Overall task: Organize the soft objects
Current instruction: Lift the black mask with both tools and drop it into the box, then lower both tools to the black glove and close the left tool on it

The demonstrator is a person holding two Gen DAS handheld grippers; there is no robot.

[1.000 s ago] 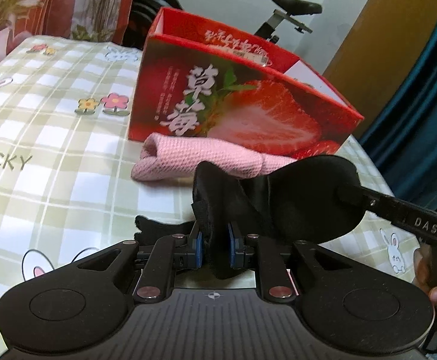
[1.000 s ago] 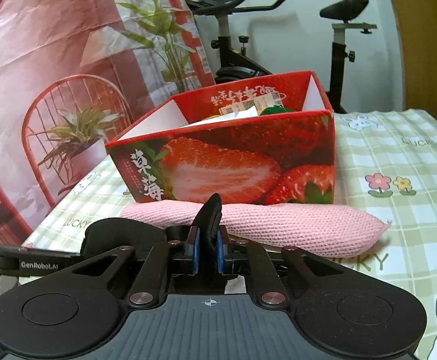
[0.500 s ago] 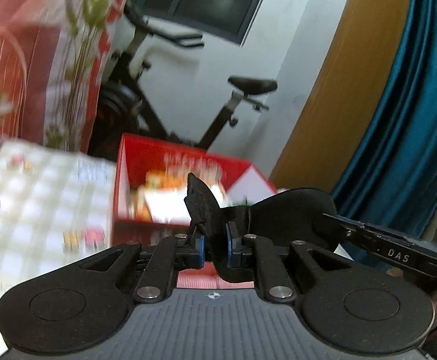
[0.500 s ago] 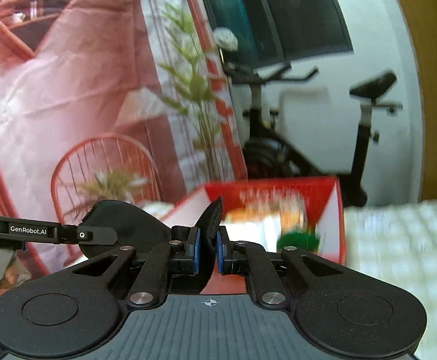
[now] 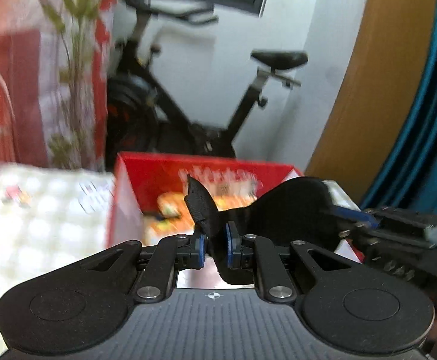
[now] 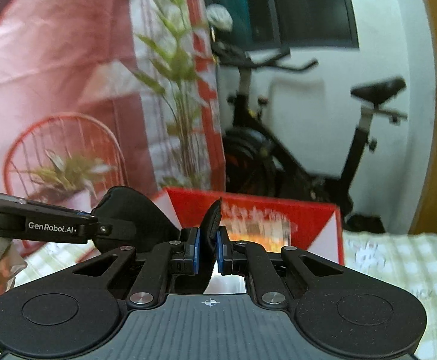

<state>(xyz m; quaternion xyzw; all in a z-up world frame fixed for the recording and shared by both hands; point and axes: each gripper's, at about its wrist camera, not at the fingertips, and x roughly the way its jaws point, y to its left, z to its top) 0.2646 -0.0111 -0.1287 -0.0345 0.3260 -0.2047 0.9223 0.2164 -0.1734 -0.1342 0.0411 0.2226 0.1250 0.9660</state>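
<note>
A black soft eye mask (image 5: 293,210) hangs in the air, stretched between both grippers. My left gripper (image 5: 214,240) is shut on a folded end of it, and that end sticks up between the blue pads. My right gripper (image 6: 209,246) is shut on the other end, with black fabric (image 6: 211,219) rising between its pads. The rest of the mask (image 6: 128,216) bulges to the left in the right wrist view. Just beyond and below both grippers stands the open red strawberry box (image 5: 206,168), with orange and white packets blurred inside.
The box (image 6: 308,216) stands on a green-checked tablecloth (image 5: 47,210) that also runs to its right (image 6: 398,258). An exercise bike (image 6: 293,156), a tall plant (image 6: 182,96), a pink backdrop and a blue curtain (image 5: 413,150) stand behind the table.
Both grippers have risen with the mask, from table level in front of the box to above its open top. The pink towel has dropped out of view.
</note>
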